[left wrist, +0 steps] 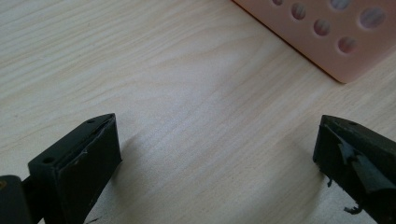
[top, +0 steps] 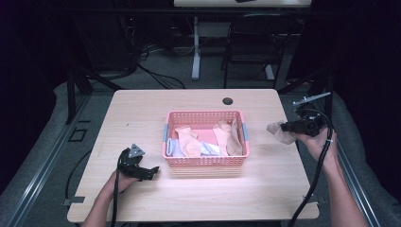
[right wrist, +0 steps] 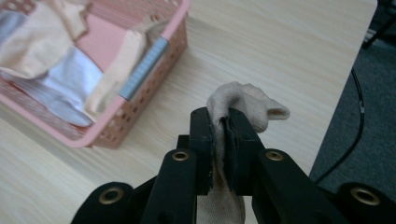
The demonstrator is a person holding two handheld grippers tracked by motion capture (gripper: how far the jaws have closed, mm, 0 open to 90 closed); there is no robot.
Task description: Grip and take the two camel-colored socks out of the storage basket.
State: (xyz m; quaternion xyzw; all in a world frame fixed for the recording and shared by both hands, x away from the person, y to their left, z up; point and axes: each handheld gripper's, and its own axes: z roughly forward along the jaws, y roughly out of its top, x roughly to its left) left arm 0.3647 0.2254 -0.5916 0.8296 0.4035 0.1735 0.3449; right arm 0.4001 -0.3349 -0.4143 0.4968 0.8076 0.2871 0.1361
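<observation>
My right hand-held gripper (top: 287,126) is clamped on a beige sock (top: 279,132), its jaws pressed together on the fabric. In the right gripper view the sock (right wrist: 243,109) bunches up above the jaws and hangs down below them. I hold it in the air to the right of the pink basket (top: 206,161), over the right edge of the table (top: 142,113). The basket stands near the middle of the table and has more beige socks (top: 189,141) and some pale grey-white fabric (top: 207,149) lying inside it. My left hand-held gripper (top: 152,172) rests low by the basket's front left corner with its jaws spread wide and nothing between them; bare wood lies under them, and the basket's corner (left wrist: 327,37) is just ahead.
</observation>
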